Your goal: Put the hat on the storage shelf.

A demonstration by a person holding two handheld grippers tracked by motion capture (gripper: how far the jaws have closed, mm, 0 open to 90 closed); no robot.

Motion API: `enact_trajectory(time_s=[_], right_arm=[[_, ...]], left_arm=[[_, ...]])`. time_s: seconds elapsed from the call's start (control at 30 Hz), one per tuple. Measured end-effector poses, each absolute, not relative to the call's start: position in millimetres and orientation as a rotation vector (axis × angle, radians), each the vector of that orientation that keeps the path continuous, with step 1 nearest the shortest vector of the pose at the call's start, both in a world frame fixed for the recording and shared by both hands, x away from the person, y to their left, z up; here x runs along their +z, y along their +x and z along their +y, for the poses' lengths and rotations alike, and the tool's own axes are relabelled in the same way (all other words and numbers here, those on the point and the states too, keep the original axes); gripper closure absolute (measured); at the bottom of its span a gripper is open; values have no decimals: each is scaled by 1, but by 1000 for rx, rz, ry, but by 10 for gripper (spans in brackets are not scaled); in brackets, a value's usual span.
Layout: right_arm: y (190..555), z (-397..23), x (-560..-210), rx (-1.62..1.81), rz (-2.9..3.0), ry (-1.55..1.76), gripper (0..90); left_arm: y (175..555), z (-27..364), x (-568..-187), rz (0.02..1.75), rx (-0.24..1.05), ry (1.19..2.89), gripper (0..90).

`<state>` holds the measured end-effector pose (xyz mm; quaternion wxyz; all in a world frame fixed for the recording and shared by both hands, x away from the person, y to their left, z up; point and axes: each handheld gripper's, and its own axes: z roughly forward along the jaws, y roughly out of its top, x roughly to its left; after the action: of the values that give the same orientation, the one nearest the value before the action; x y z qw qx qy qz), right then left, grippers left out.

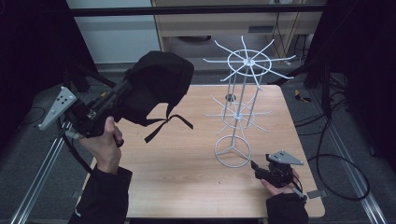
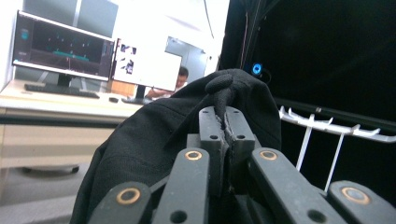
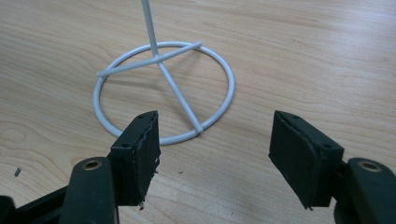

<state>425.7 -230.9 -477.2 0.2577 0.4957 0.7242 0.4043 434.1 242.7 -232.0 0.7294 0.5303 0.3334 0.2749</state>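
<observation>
My left gripper (image 1: pixel 122 89) pinches the black cap (image 1: pixel 156 86) aloft left of the white wire rack (image 1: pixel 239 105), whose base my wide-open right gripper (image 1: pixel 256 166) isn't bracing, so snagging a prong could tip it.

Black cap (image 1: pixel 159 86), soft fabric with a small button on its crown, held up in the air above the table's left edge, pinched at the crown by the closed jaws of the left gripper (image 1: pixel 128 88); body sags below and to the right, two thin straps dangling loose toward the tabletop. White wire rack (image 1: pixel 240 100) stands upright to its right, well apart: ring base, slim centre post, two tiers of radiating hooks, all bare
</observation>
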Motion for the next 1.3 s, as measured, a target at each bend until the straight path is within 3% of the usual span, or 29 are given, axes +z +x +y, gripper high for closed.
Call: enact_trajectory(time_s=[0.6, 0.97, 1.3], right_arm=[[426, -230, -478, 1098, 1967, 1339, 334], [426, -230, -478, 1100, 1970, 1333, 334], [426, -230, -478, 1095, 1978, 1332, 333]], left_arm=[[439, 210, -208, 663, 571, 1120, 875], [452, 185, -219, 662, 520, 1180, 874], [455, 188, -240, 690, 492, 1228, 853]])
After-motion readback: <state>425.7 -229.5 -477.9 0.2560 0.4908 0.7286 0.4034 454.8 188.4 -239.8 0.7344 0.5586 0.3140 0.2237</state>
